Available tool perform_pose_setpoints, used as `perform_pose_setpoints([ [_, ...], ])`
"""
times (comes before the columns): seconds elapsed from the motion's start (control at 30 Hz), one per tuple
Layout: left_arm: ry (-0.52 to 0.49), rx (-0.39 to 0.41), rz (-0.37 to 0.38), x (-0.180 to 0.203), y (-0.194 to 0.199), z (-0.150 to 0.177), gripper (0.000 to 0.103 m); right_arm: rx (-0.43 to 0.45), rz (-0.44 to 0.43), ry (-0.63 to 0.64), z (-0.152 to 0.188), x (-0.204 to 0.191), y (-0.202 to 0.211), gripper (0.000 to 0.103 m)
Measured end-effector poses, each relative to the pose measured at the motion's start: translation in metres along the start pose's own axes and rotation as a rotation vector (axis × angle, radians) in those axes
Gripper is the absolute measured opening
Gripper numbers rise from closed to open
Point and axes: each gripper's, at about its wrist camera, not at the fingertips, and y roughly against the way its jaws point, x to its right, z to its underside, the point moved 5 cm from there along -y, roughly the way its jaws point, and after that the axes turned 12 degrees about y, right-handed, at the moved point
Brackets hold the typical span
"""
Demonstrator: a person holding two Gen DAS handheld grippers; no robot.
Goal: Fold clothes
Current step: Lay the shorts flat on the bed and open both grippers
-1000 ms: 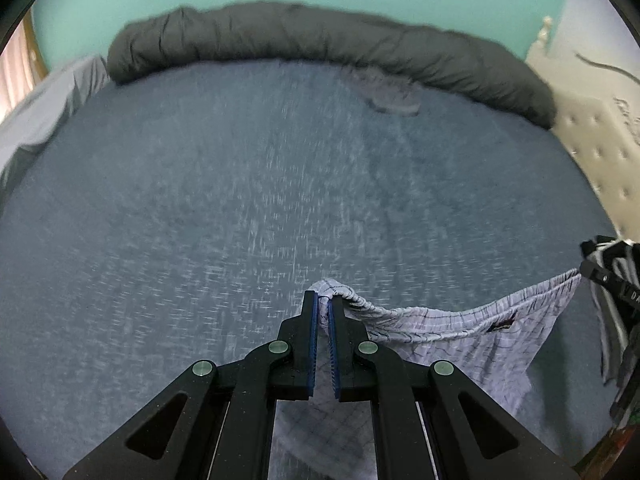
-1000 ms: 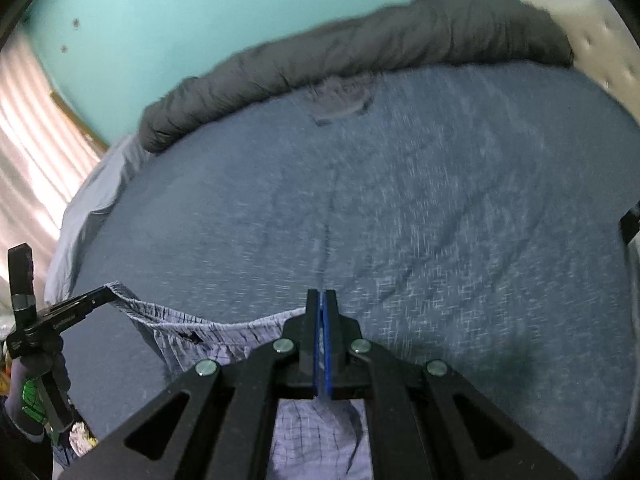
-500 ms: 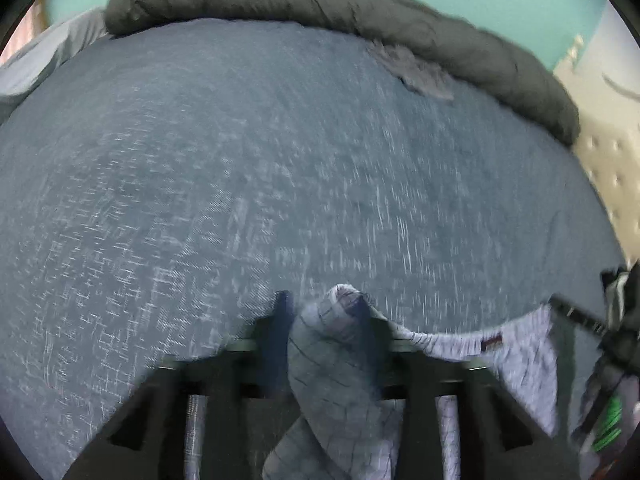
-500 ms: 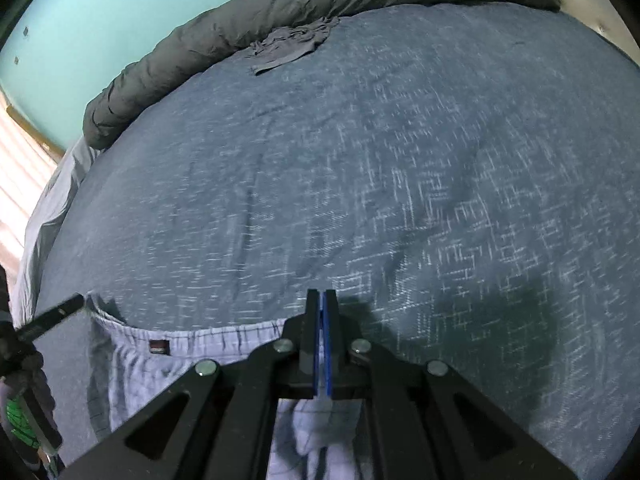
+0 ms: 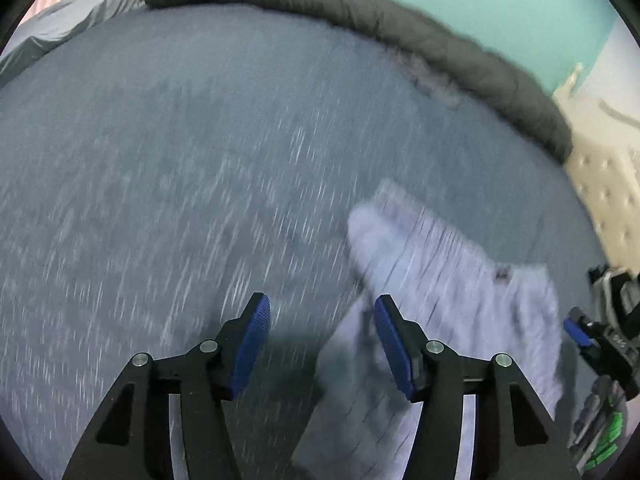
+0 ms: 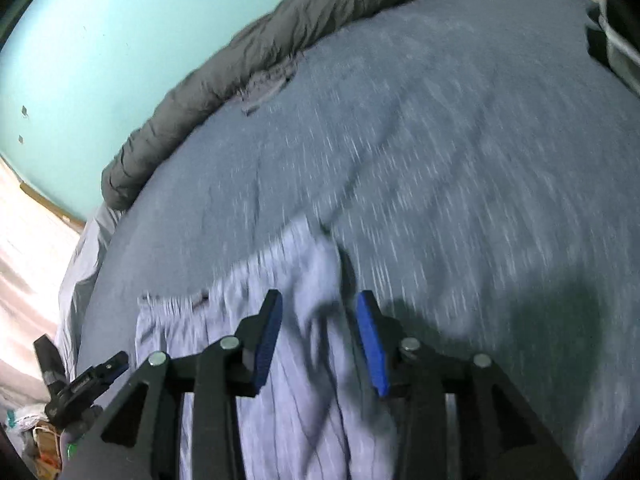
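Nearest the cameras: left hand-held gripper [image 5: 320, 312] had its jaws wide apart and opening w/ nothing between the blue pads, just bedspread and shadow below. The shorts [image 5: 448, 280] sat just beside its right finger, not pinched. Right hand-held gripper [image 6: 318, 308] was parted too, jaws opening; the shorts [image 6: 280, 380] ran under and between its fingers, but the pads didn't look to be pressing on the cloth, so I'd call it let go. Both views were motion-blurred, so fine contact was hard to be sure of.

A bit further out: pale checked shorts lay on the blue bed [image 5: 160, 160], waistband w/ a small dark label facing away from the person, fabric bunched and rumpled rather than flat. One waistband corner was humped up.

Far side: a rolled dark grey duvet [image 5: 360, 12] along the bed's back edge, a small grey garment [image 6: 264, 88] crumpled against it, teal wall behind, padded headboard [image 5: 608, 184] off to one side.

Progress, as a judgement: early. Shorts were down on the bed, nothing folded yet. Left to do: smooth them flat, fold, and prob the grey garment after
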Motion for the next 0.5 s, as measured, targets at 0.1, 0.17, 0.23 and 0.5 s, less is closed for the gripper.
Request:
perform_pose_setpoints([
  [0.1, -0.002, -0.026, -0.016, -0.003, 0.003, 0.011, 0.059, -0.017, 0.015, -0.013, 0.028, 0.002, 0.007, 0.039],
  [0.17, -0.005, -0.032, -0.034, -0.009, 0.006, 0.019, 0.059, -0.034, 0.035, -0.044, 0.035, 0.011, 0.01, 0.039],
  [0.23, 0.006, -0.047, -0.046, -0.016, 0.009, 0.026, 0.059, -0.035, 0.041, -0.067, 0.037, 0.016, 0.016, 0.039],
  [0.5, 0.04, -0.042, -0.046, -0.031, 0.028, 0.041, 0.058, -0.043, 0.071, -0.062, 0.058, 0.01, 0.044, 0.039],
])
